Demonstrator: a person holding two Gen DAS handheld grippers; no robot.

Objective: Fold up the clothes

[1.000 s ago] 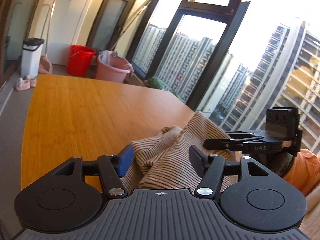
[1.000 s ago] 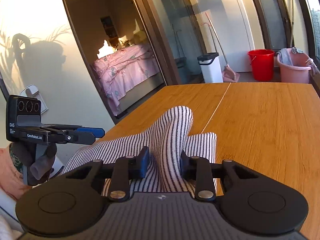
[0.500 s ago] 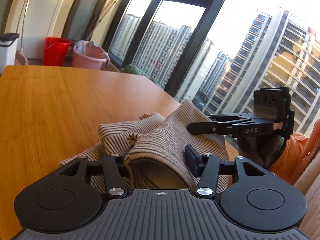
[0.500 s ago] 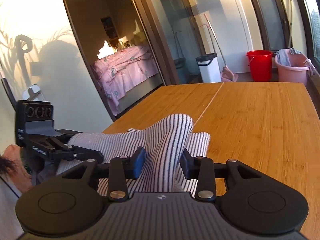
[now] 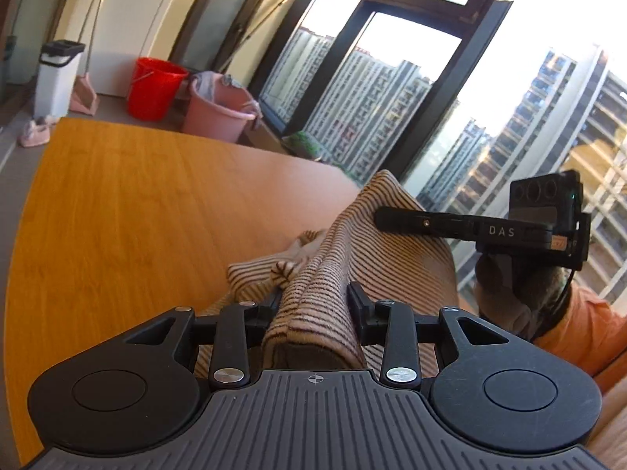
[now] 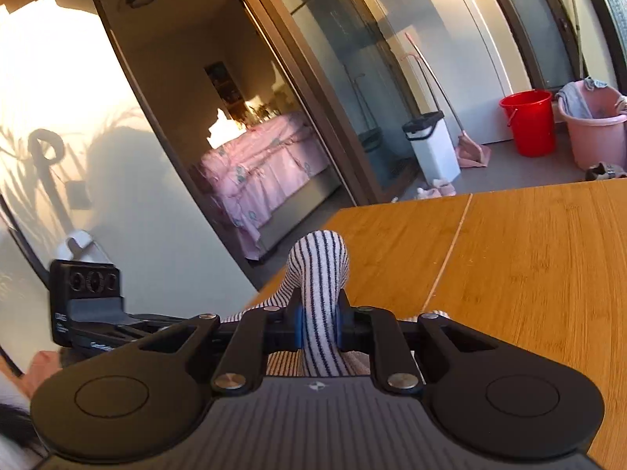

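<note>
A striped garment lies bunched at the near edge of the wooden table. My left gripper is shut on a thick fold of it. My right gripper is shut on another fold of the striped garment, which stands up as a narrow hump between its blue pads. In the left wrist view the right gripper reaches in from the right and holds the cloth raised above the table. The left gripper's body shows at the left of the right wrist view.
A red bucket, a pink tub and a white bin stand on the floor beyond the table's far end. Tall windows run along the right of the table. A doorway to a bedroom is on the other side.
Both grippers closed tighter on the garment and lifted their folds. The right gripper rose and its fold narrowed to a tall hump; the left wrist view swung back toward the buckets.
</note>
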